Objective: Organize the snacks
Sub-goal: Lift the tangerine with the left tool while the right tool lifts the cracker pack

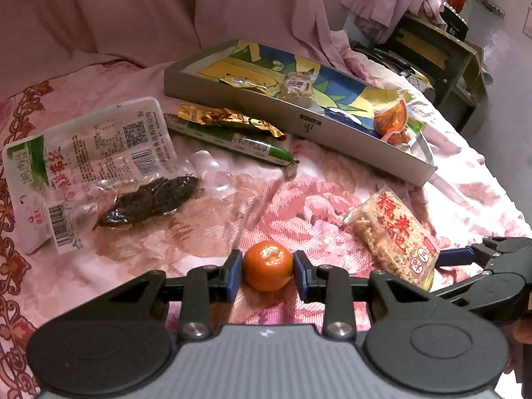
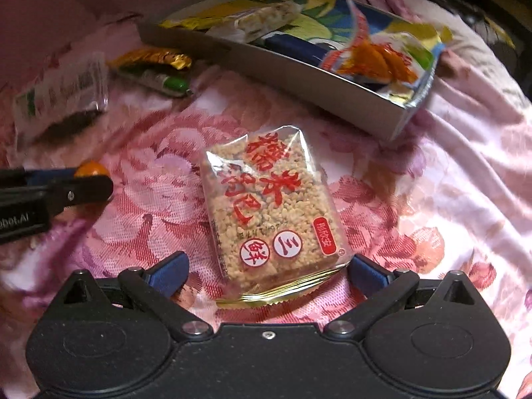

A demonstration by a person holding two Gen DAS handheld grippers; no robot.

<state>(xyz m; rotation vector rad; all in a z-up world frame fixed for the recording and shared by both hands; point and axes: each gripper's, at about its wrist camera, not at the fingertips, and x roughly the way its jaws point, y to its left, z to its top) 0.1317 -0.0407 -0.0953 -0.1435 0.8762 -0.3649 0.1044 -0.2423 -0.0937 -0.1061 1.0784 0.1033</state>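
Orange fruit (image 1: pixel 267 265) sits clamped between left gripper (image 1: pixel 267 271) pads, low over the floral cloth (image 1: pixel 299 206), likely bound for the tray (image 1: pixel 252 106) that already holds snacks. Right gripper (image 2: pixel 267 271) is spread wide, straddling the rice cracker pack (image 2: pixel 271 206), not yet touching. Sausage (image 1: pixel 232 139) lies loose beside the tray.

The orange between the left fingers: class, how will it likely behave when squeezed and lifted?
The orange looks round and smooth, so it may roll or slip if the left gripper loosens. Its peel probably gives slightly; hard squeezing could bruise it.
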